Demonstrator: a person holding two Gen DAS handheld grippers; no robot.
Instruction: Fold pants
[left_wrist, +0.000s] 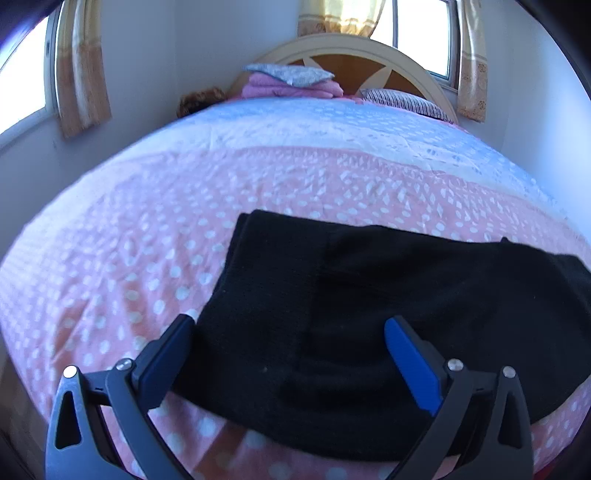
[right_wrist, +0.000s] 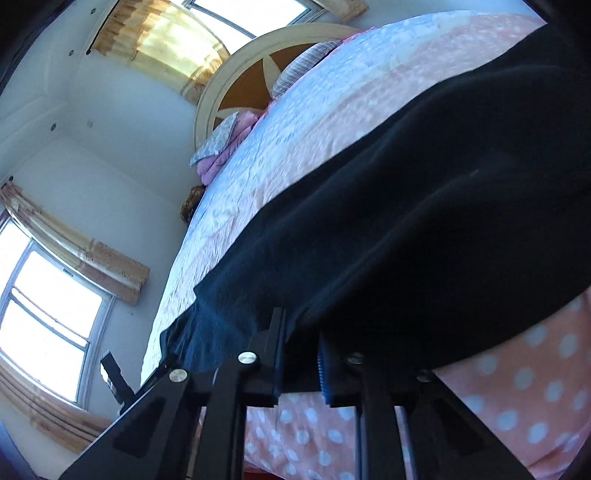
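Black pants (left_wrist: 351, 295) lie folded into a flat rectangle on the pink polka-dot bedspread (left_wrist: 140, 229), near the bed's front edge. My left gripper (left_wrist: 290, 322) hovers just above their near part, open wide, its blue-padded fingers (left_wrist: 410, 354) apart with nothing pinched between them. In the right wrist view, which is strongly tilted, the pants (right_wrist: 424, 221) fill the middle. My right gripper (right_wrist: 301, 326) sits low at their near edge with its jaws almost together, and a fold of black cloth is caught between the pads.
At the head of the bed are a rounded headboard (left_wrist: 354, 48), a striped pillow (left_wrist: 402, 99) and a folded pink stack (left_wrist: 291, 88) with a patterned cushion on top. Curtained windows (left_wrist: 26, 85) flank the bed. The bedspread (right_wrist: 517, 398) drops off near the grippers.
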